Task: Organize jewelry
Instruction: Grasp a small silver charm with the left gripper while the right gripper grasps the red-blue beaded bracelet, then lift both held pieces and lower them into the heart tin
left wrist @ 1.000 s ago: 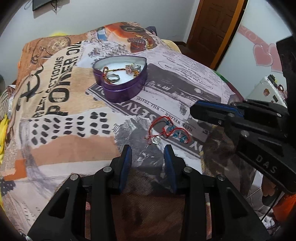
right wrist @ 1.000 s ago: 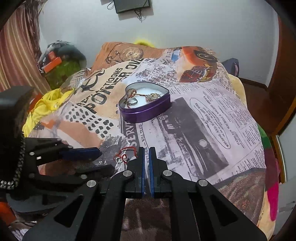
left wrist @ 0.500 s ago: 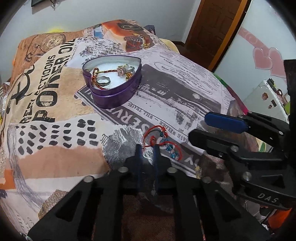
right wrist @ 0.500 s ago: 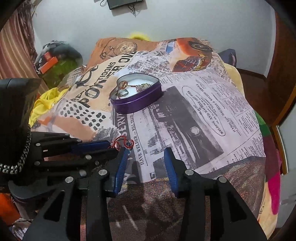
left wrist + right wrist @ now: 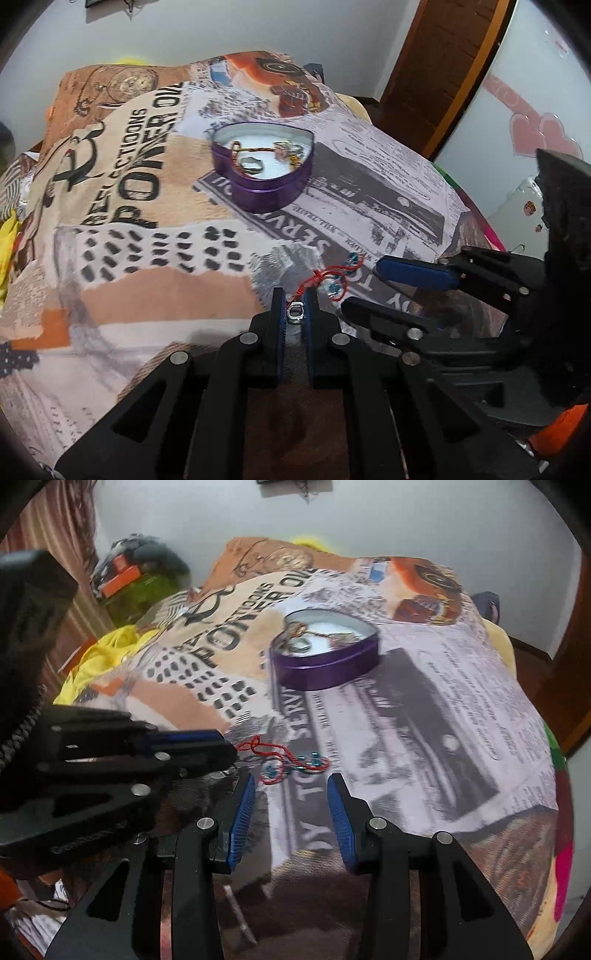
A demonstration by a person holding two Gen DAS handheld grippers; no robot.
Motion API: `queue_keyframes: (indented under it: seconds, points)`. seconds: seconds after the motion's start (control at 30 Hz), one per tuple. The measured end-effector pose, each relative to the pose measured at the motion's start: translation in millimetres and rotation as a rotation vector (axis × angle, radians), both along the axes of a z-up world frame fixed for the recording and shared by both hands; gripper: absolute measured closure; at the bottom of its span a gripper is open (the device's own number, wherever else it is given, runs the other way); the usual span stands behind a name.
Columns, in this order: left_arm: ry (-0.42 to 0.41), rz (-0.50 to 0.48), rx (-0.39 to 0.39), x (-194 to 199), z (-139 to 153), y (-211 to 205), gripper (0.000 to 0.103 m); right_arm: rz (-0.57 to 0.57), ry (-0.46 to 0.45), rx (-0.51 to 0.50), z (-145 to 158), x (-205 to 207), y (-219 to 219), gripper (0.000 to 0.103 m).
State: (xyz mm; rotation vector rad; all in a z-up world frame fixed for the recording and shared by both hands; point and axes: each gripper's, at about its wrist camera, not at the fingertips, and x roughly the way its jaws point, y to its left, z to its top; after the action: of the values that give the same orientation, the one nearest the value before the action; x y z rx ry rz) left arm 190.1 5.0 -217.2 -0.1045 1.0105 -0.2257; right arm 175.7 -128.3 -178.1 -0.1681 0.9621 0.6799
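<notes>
1. The left gripper (image 5: 294, 302) is clenched on a small silver charm (image 5: 295, 311), which sits pinched between its blue pads at the near end of a red cord bracelet (image 5: 330, 277).
2. The bracelet's beaded loop trails to the right of the pads over the printed bedspread (image 5: 147, 280); whether it still touches the cloth cannot be told.
3. The right gripper (image 5: 291, 794) is released, its jaws standing apart with nothing between them, just near of the beads.
4. The purple heart tin (image 5: 263, 168) lies farther off, open, with a ring and other pieces already inside.
5. Risk: the hold is on the charm alone, so the piece may slip or twist out during the carry.
6. Risk: the dangling loop could snag the right gripper's fingers or catch the tin's rim and hang outside.
7. Risk: the soft bedding could let the tin tip if nudged.
</notes>
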Motion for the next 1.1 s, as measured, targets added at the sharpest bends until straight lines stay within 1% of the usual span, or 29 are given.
queue_keyframes:
  seconds: [0.17,0.33,0.53,0.57,0.6,0.63,0.67,0.7,0.83,1.0,1.1]
  points:
    - [-0.002,0.026,0.006,-7.2,0.7,13.0,0.095,0.006,-0.017,-0.04,-6.3,4.1,13.0,0.066]
    - [-0.005,0.031,-0.009,-11.0,2.0,21.1,0.095,0.014,-0.037,-0.064,-7.2,8.3,21.4,0.066]
    - [-0.005,0.025,-0.005,-12.4,-0.5,21.7,0.095,0.064,-0.049,-0.077,-6.8,11.1,31.7,0.066]
    - [-0.004,0.025,-0.007,-12.7,-1.0,22.2,0.095,0.077,-0.06,-0.082,-7.0,11.3,33.7,0.068]
    - [-0.003,0.025,-0.01,-12.6,-1.5,22.7,0.095,0.087,-0.067,-0.085,-7.6,10.7,35.1,0.077]
    - [-0.002,0.026,-0.011,-12.9,-1.7,22.8,0.095,0.109,-0.068,-0.091,-8.8,11.0,37.9,0.082]
    - [-0.001,0.027,-0.014,-12.9,-2.1,23.0,0.095,0.117,-0.066,-0.091,-9.4,10.8,39.3,0.091]
    - [0.0,0.027,-0.015,-12.8,-2.3,23.1,0.095,0.125,-0.062,-0.093,-10.1,11.6,40.5,0.095]
    - [-0.003,0.028,-0.013,-12.2,-1.4,22.8,0.095,0.109,-0.071,-0.098,-8.3,12.0,39.1,0.096]
    - [-0.016,0.033,-0.01,-7.3,4.8,22.4,0.095,0.036,-0.096,-0.084,0.4,17.1,27.7,0.096]
    - [-0.034,0.039,0.01,-5.4,9.7,22.1,0.095,-0.001,-0.124,-0.081,9.3,20.7,21.7,0.096]
